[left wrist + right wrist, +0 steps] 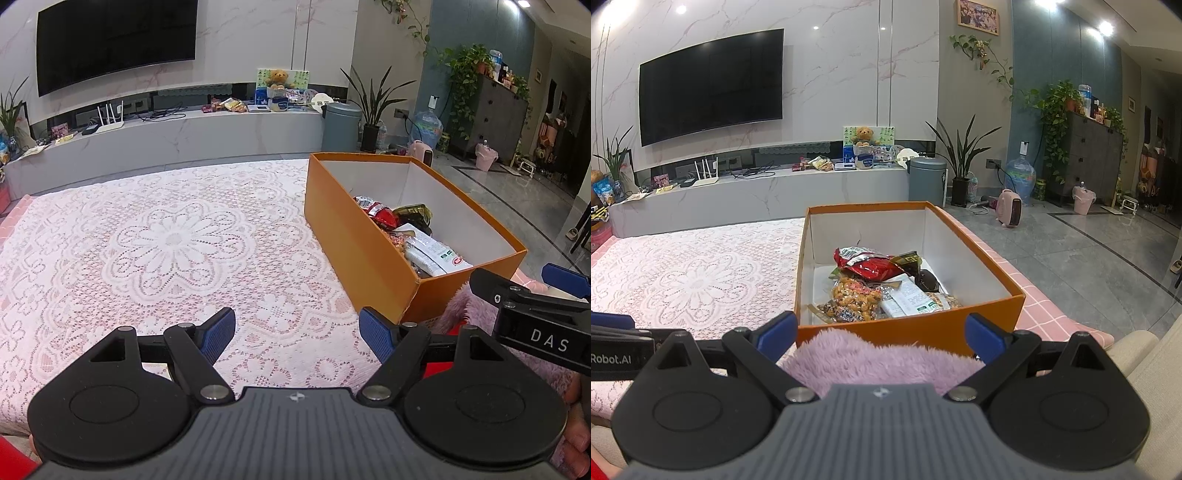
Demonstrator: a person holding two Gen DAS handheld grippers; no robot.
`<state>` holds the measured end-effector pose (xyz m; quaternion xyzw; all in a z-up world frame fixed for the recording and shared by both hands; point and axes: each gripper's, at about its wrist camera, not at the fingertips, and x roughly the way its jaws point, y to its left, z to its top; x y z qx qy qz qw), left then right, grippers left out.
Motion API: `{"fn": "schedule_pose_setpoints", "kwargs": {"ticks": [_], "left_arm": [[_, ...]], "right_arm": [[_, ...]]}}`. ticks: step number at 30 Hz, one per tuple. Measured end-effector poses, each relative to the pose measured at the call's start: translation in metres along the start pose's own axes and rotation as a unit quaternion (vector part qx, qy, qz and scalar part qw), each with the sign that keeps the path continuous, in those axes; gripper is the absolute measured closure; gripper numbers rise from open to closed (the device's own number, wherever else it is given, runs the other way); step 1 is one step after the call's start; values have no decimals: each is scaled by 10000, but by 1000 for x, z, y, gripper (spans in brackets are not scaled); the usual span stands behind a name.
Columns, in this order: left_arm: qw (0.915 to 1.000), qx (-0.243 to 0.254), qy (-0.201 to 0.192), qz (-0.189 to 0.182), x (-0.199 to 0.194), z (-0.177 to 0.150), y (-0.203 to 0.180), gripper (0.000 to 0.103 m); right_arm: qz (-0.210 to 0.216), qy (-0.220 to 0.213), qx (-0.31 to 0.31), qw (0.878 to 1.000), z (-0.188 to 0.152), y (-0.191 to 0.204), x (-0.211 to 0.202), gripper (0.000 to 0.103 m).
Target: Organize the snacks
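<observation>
A: Where do the snacks stand?

B: All I can see of them sit inside the orange cardboard box: a red foil bag, a clear pack of glazed nuts, a white wrapped bar and a dark packet. The box rests on the lace tablecloth, near the table's right edge.

A: And the grippers?

B: The left gripper hovers over bare lace, fingers spread wide, nothing between them. The right gripper is spread too and empty, held just short of the box's near wall, with a fuzzy lilac fabric bunched beneath it.

A: What could go wrong?

B: The two tools are close; the right one's body shows just beside the left's finger, so a sideways reach could knock them together. A push on the near wall could slide the light box toward the table edge. The fluffy fabric may snag a finger. I see no loose snacks on the table, so the sorting looks nearly done.
</observation>
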<state>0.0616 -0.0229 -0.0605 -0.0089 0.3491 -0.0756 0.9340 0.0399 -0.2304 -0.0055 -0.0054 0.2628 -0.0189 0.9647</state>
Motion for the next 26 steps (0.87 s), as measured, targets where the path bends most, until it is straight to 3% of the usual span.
{"fn": "schedule_pose_setpoints", "kwargs": {"ticks": [26], "left_arm": [[9999,48,2,-102,-1,1,-1,13]], "right_arm": [[14,22,-10,10000,0,-1,0,8]]}}
